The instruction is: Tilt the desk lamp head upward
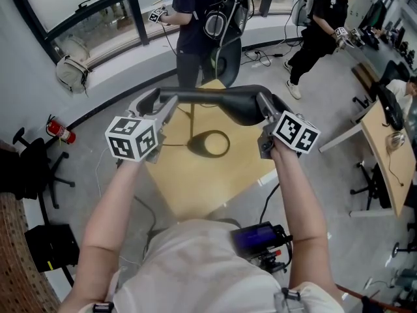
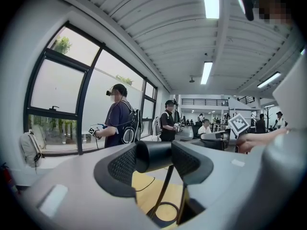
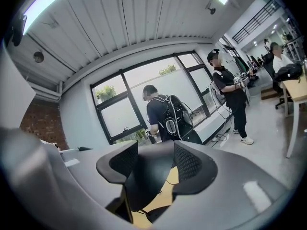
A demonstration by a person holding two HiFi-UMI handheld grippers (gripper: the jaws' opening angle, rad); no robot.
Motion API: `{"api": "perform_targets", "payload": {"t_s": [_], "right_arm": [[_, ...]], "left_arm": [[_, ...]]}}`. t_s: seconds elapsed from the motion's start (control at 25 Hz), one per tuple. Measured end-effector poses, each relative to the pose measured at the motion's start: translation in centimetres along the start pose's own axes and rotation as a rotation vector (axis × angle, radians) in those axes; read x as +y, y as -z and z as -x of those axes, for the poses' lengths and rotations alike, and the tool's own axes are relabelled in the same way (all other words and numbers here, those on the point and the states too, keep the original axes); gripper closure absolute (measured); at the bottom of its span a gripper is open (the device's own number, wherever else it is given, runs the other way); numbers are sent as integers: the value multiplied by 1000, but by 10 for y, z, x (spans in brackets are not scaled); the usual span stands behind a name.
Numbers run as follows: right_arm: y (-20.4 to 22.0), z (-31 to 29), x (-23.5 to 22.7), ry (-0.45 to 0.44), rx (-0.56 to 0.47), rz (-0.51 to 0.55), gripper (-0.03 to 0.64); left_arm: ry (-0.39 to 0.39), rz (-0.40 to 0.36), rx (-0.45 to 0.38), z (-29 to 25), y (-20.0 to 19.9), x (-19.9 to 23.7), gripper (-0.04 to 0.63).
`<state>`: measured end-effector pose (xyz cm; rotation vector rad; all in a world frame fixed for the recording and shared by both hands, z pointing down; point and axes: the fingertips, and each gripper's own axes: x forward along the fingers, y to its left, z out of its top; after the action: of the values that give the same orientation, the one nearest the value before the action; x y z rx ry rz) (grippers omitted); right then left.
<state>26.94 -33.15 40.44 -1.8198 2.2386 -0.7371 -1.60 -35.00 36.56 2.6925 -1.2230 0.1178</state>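
A black desk lamp stands on a small wooden table (image 1: 195, 184), its ring base (image 1: 210, 143) on the tabletop and its thin stem rising from it. The lamp's long top piece lies roughly level between my two grippers. My left gripper (image 1: 163, 100) is shut on the slim bar end (image 1: 195, 95); in the left gripper view the pads (image 2: 125, 164) clamp the round bar (image 2: 152, 155). My right gripper (image 1: 264, 104) is shut on the wider lamp head (image 1: 241, 107), which fills the gap between its jaws (image 3: 151, 176) in the right gripper view.
One person (image 1: 199, 18) stands at the window ledge just beyond the table, another (image 1: 319, 25) further right. A fire extinguisher (image 1: 60, 131) and an office chair (image 1: 32, 168) sit at left. A long desk (image 1: 384, 145) with chairs runs along the right.
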Motion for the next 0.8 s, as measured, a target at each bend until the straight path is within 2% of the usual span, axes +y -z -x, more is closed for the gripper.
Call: {"api": "perform_targets", "payload": {"t_s": [0.8], "right_arm": [[-29, 1, 18, 33, -10, 163, 379]], "left_arm": [[20, 103, -26, -2, 11, 6, 365]]}}
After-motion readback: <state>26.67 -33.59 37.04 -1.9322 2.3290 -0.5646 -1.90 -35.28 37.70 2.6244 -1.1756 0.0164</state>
